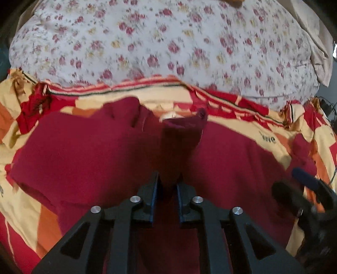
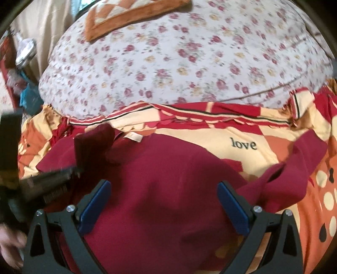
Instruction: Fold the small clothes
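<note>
A dark red garment [image 1: 88, 151] lies spread on a red, cream and orange bedcover [image 1: 280, 134]. My left gripper [image 1: 169, 179] is shut on a raised flap of that garment [image 1: 182, 130], which stands up from the jaws in a peak. In the right wrist view the garment [image 2: 160, 189] fills the middle, and the left gripper [image 2: 72, 169] comes in from the left holding the lifted flap [image 2: 94, 141]. My right gripper [image 2: 164, 187] hangs open above the cloth, its blue pads [image 2: 231, 207] wide apart with nothing between them.
A floral white quilt [image 1: 160, 42] bulges behind the bedcover. An orange-bordered cushion [image 2: 126, 14] lies on it at the back. A hand [image 2: 9, 242] shows at the lower left. The word "love" [image 2: 244, 144] is printed on the bedcover.
</note>
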